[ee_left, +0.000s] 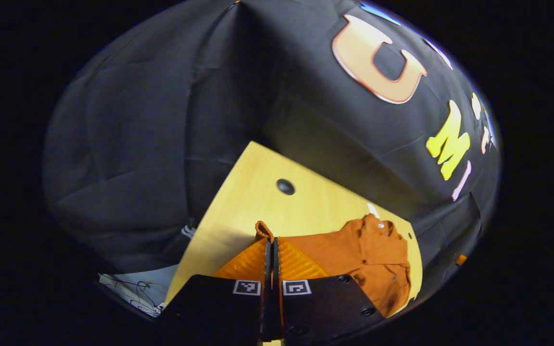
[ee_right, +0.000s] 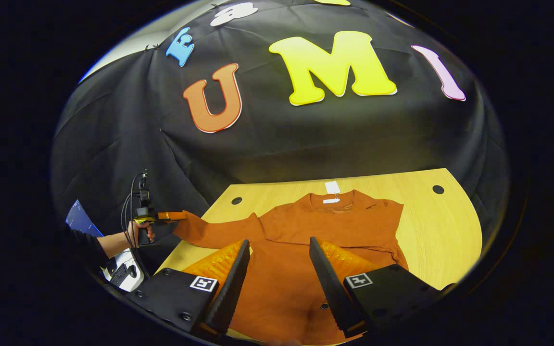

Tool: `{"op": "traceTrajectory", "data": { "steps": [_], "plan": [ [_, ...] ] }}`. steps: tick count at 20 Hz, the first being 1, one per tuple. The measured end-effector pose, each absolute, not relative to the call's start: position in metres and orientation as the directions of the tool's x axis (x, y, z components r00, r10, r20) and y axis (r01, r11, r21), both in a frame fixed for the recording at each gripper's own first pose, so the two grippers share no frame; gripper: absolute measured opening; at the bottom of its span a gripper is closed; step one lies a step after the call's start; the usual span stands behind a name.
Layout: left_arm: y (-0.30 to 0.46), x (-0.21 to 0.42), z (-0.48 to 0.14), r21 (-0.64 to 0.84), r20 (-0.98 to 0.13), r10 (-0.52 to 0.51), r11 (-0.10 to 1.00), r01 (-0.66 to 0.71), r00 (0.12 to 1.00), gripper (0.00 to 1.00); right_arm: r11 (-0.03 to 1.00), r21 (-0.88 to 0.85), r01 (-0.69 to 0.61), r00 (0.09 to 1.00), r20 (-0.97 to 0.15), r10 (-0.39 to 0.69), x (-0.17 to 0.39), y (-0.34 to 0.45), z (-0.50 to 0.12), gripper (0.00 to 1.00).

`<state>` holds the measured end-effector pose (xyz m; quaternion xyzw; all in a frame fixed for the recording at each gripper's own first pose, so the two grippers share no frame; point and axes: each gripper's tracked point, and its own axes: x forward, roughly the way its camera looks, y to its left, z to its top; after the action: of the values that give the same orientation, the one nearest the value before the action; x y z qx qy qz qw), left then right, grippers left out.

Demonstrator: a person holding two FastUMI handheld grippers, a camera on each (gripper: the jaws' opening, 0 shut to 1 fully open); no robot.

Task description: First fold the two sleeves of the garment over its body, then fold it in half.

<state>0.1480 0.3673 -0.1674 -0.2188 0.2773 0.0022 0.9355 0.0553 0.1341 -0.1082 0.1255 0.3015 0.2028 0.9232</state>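
Orange garment [ee_right: 306, 230] spread on pale wood table [ee_right: 443, 226], black cloth wall [ee_right: 282, 139] behind, left gripper [ee_left: 271, 246] pinching sleeve cuff [ee_left: 263, 230], right gripper [ee_right: 279, 252] wide apart above garment.

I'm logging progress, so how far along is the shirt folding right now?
One sleeve already looks folded over the orange shirt, at its right edge. In hand: the left gripper is shut on the other sleeve's cuff, stretched out sideways. The right gripper hovers open. Left: lay that sleeve over, then fold in half.
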Motion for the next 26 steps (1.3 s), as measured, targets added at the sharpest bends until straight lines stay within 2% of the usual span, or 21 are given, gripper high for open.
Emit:
{"op": "traceTrajectory", "data": {
  "steps": [4,7,11,13,16,19,22,24,26],
  "plan": [
    [0.251,0.164,-0.076,-0.399,-0.480,-0.188,0.917,-0.022,0.857,0.02,0.878,0.393,-0.273,0.782,-0.441,0.441,0.042,0.077,-0.090,0.81],
    [0.153,0.174,-0.044,-0.365,-0.506,-0.238,0.930,0.044,0.829,0.02,0.878,0.421,-0.227,0.825,-0.397,0.404,0.039,0.018,-0.079,0.81],
    [0.057,0.191,-0.039,-0.218,-0.511,-0.230,0.967,0.134,0.828,0.02,0.877,0.445,-0.180,0.854,-0.371,0.364,0.034,-0.038,-0.075,0.81],
    [-0.018,0.207,-0.047,-0.142,-0.499,-0.255,0.967,0.212,0.828,0.03,0.883,0.452,-0.130,0.875,-0.367,0.317,0.027,-0.087,-0.074,0.81],
    [-0.097,0.216,-0.066,-0.187,-0.522,-0.330,0.944,0.273,0.786,0.02,0.901,0.429,-0.069,0.897,-0.369,0.245,0.016,-0.134,-0.075,0.81],
    [-0.173,0.232,-0.119,-0.155,-0.589,-0.382,0.918,0.365,0.712,0.03,0.904,0.426,0.034,0.903,-0.400,0.154,-0.004,-0.190,-0.091,0.81],
    [-0.214,0.251,-0.178,-0.157,-0.650,-0.401,0.902,0.402,0.646,0.03,0.900,0.423,0.106,0.890,-0.444,0.103,-0.019,-0.224,-0.112,0.81],
    [-0.233,0.269,-0.231,-0.157,-0.713,-0.374,0.910,0.385,0.593,0.03,0.899,0.407,0.160,0.873,-0.483,0.063,-0.025,-0.244,-0.124,0.81],
    [-0.242,0.273,-0.252,-0.162,-0.741,-0.362,0.914,0.372,0.565,0.03,0.901,0.394,0.182,0.868,-0.494,0.041,-0.028,-0.253,-0.127,0.81]
  ]
}}
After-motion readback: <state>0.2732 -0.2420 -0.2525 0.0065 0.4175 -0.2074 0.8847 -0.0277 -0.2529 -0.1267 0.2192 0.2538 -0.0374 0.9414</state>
